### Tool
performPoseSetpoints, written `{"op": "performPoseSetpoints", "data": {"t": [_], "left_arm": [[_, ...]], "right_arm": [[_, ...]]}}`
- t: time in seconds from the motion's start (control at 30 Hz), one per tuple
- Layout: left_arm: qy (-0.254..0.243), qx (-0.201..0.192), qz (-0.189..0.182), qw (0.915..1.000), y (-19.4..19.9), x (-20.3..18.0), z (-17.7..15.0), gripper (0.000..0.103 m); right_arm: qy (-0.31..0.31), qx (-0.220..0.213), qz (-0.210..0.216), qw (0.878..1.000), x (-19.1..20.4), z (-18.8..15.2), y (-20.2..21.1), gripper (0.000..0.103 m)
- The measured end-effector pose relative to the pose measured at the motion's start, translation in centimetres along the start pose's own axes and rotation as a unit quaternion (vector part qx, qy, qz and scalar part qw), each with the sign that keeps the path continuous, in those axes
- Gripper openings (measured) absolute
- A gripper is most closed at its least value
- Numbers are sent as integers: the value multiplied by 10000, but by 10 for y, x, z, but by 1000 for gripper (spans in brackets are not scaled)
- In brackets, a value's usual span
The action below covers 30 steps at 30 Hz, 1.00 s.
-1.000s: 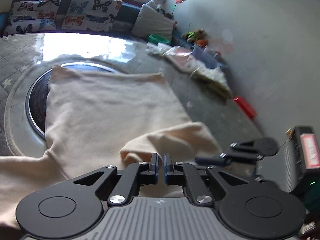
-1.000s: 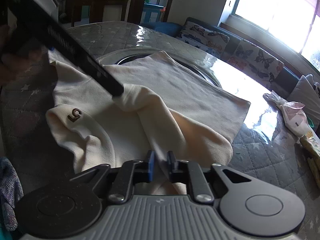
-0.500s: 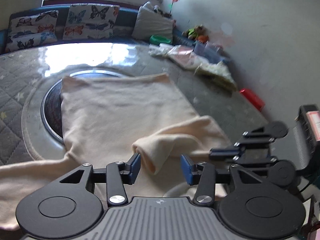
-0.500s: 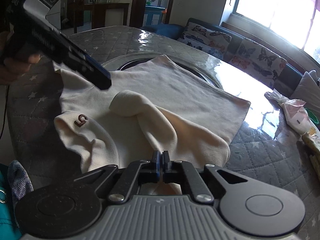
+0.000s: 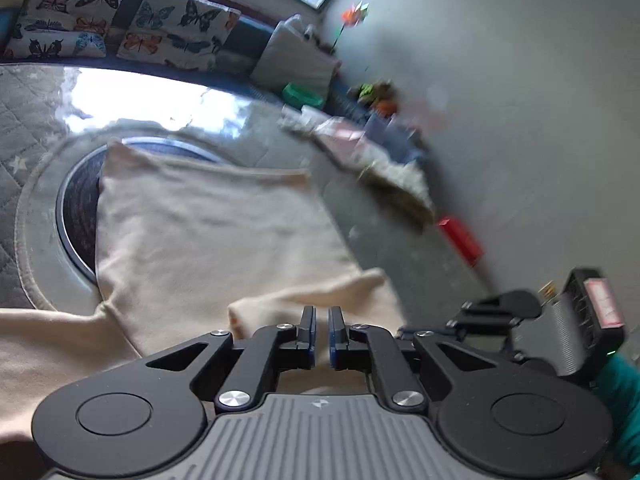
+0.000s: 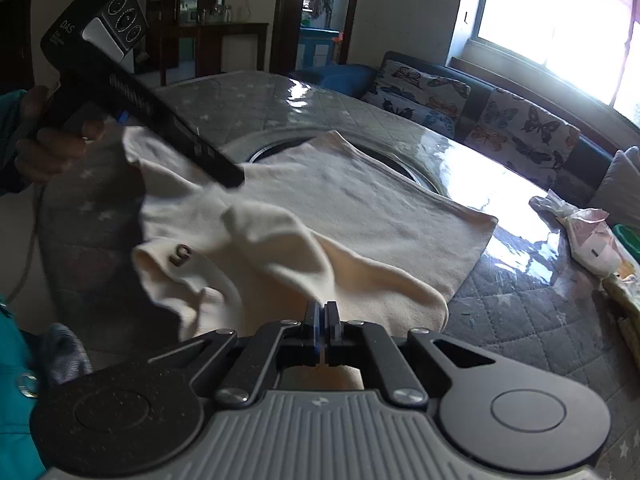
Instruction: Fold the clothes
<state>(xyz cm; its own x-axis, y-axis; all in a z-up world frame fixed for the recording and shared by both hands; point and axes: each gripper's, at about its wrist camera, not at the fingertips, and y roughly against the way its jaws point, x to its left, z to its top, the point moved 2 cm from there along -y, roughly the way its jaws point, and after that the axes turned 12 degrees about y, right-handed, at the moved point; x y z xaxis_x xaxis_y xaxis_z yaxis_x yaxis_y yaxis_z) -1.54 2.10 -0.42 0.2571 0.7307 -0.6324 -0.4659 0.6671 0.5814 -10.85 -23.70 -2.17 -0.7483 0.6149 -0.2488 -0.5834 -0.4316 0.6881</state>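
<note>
A cream long-sleeved top (image 5: pixel 208 236) lies spread on the grey quilted table (image 5: pixel 32 96), its body partly over a round inset ring. One sleeve (image 6: pixel 304 256) is folded across the body. My left gripper (image 5: pixel 321 334) has its jaws nearly together above the folded sleeve end, with nothing seen between them; it also shows in the right wrist view (image 6: pixel 236 174), over the collar area. My right gripper (image 6: pixel 326 330) is shut at the near hem of the top (image 6: pixel 360 216); cloth seems pinched but is hidden behind the pads. A brown "5" patch (image 6: pixel 181 254) sits near the neck.
A sofa with butterfly cushions (image 5: pixel 120 28) runs behind the table. Plastic bags and papers (image 5: pixel 376 156) and a red box (image 5: pixel 460 236) lie along the table's right side by the wall. A bag of items (image 6: pixel 588 236) sits at the right edge.
My left gripper was shut on the sleeve, opened and let it drop onto the body, and has closed again empty. My right gripper closed fully and stays shut at the hem.
</note>
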Motion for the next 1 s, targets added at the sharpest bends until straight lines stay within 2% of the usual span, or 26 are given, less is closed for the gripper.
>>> {"op": "performPoseSetpoints", "data": {"t": [0.1,0.17,0.27,0.3,0.33,0.4,0.43,0.47,0.53,0.57,0.6,0.63,0.67,0.73,0.83,1.0], "left_arm": [[-66,-18,395,9992,7,6,2,7],[-7,167,673,9976,-2,16,-1,10],[-99,202,837,9962,-13,16,-6,30],[-144,182,844,9962,-17,14,-6,41],[-207,161,882,9958,-21,11,-5,47],[-346,151,1013,9941,-33,6,-3,52],[-424,146,1109,9928,-41,5,-2,53],[-447,166,1142,9923,-47,5,-3,53],[-493,205,1209,9912,-60,5,-5,50],[-513,224,1241,9907,-67,5,-6,50],[-515,230,1273,9903,-71,6,-7,38],[-576,177,1307,9896,-72,5,-9,27],[-629,160,1343,9888,-73,5,-10,23],[-538,162,1319,9897,-70,6,-9,14],[-497,96,1351,9895,-64,7,-8,12],[-547,-56,1422,9883,-52,5,-8,9]], "right_arm": [[49,88,229,9997,-1,-4,3,1],[72,162,248,9995,1,-7,0,3],[1,188,227,9996,2,-9,-3,5],[-23,197,220,9996,3,-10,-4,5],[-19,174,171,9997,3,-9,-4,9],[-51,212,96,9997,3,-7,-7,26],[-80,216,61,9997,4,-7,-8,37],[-110,219,26,9997,4,-6,-9,48],[-256,219,-55,9994,5,-6,-9,58],[-382,186,-54,9991,3,-7,-7,67],[-510,151,-51,9986,1,-8,-4,73],[-585,136,-64,9982,0,-9,-3,87],[-714,107,-127,9973,-3,-10,-1,91],[-977,79,-236,9949,-10,-11,4,94],[-1176,66,-369,9924,-20,-10,4,102],[-1483,-161,-149,9887,-34,-5,-13,102]]}}
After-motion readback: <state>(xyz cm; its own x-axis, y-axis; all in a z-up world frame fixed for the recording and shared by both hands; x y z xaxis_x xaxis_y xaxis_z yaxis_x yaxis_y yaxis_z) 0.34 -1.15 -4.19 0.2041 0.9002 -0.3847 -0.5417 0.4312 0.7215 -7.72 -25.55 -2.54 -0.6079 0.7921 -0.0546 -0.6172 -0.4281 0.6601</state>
